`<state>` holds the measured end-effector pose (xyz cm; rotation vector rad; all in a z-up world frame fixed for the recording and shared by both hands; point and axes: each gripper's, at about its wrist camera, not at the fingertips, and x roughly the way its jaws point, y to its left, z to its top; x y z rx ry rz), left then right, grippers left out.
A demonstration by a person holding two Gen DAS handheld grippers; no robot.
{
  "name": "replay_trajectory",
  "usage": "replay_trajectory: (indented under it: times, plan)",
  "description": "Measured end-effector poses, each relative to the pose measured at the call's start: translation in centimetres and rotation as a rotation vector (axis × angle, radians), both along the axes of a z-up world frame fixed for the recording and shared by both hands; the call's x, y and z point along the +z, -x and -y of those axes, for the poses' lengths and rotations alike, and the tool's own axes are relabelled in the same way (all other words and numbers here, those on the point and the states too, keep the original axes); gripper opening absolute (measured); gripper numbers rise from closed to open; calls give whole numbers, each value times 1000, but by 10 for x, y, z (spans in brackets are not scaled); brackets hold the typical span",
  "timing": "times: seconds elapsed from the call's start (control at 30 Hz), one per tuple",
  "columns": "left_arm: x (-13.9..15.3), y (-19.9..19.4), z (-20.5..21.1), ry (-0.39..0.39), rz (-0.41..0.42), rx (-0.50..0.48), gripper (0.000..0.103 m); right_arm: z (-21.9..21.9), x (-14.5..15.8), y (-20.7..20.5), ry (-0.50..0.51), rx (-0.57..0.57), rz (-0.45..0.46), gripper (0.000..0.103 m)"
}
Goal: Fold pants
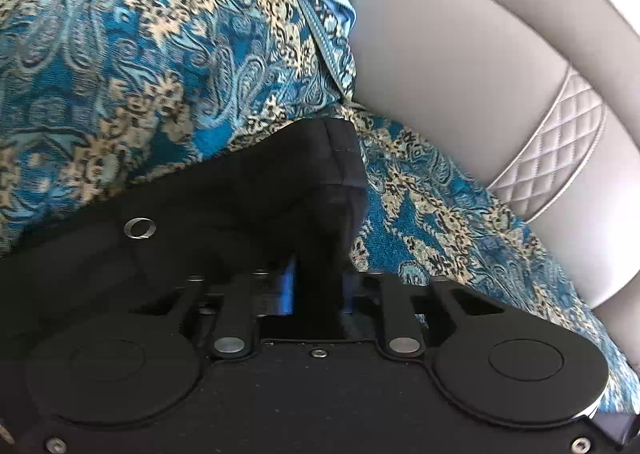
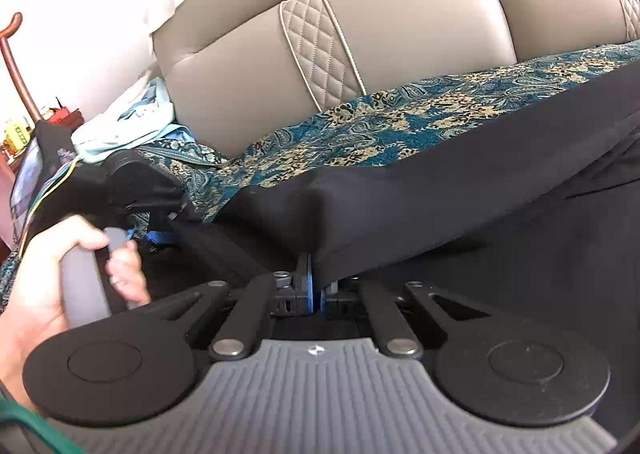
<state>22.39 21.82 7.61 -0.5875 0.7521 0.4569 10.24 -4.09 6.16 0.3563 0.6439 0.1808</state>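
Black pants lie on a blue paisley sofa cover. A stitched hem edge stands up in front of my left gripper, which is shut on that cloth between its blue pads. A small silver logo shows on the fabric to the left. In the right wrist view the pants stretch from the right side to the middle, and my right gripper is shut on a folded edge of them. At the left of that view, a hand holds the left gripper, which pinches the same garment.
The beige leather sofa backrest with a quilted strip rises behind the seat. Light blue clothes are piled at the seat's far left end. A curved wooden piece and small items stand beyond the sofa's left side.
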Motion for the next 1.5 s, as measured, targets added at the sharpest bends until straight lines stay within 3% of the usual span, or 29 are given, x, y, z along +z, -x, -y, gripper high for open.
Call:
replay_trajectory:
  times: [0.17,0.33,0.5,0.67,0.8,1.03,1.43,1.5]
  plan:
    - [22,45,-4,-55,84,-19,7,2,5,11,-5,11,11,6]
    - [33,102,-12,-40,159,20,6,5,9,26,-25,25,9,7]
    - [20,141,-18,-43,150,74,6,10,0,37,-76,14,-13,20]
    - [11,158,-30,-27,130,104,6,44,-12,30,-182,-126,-59,20]
    - [12,166,-31,-29,136,91,6,74,-17,22,-170,-234,-48,21]
    - [17,169,-27,-58,133,78,6,129,-21,8,-202,-407,-51,40]
    - [15,169,-28,-86,91,77,6,225,-12,-34,-145,-712,-43,37]
    - [15,169,-28,-88,84,78,6,249,-13,-40,-153,-754,-45,31]
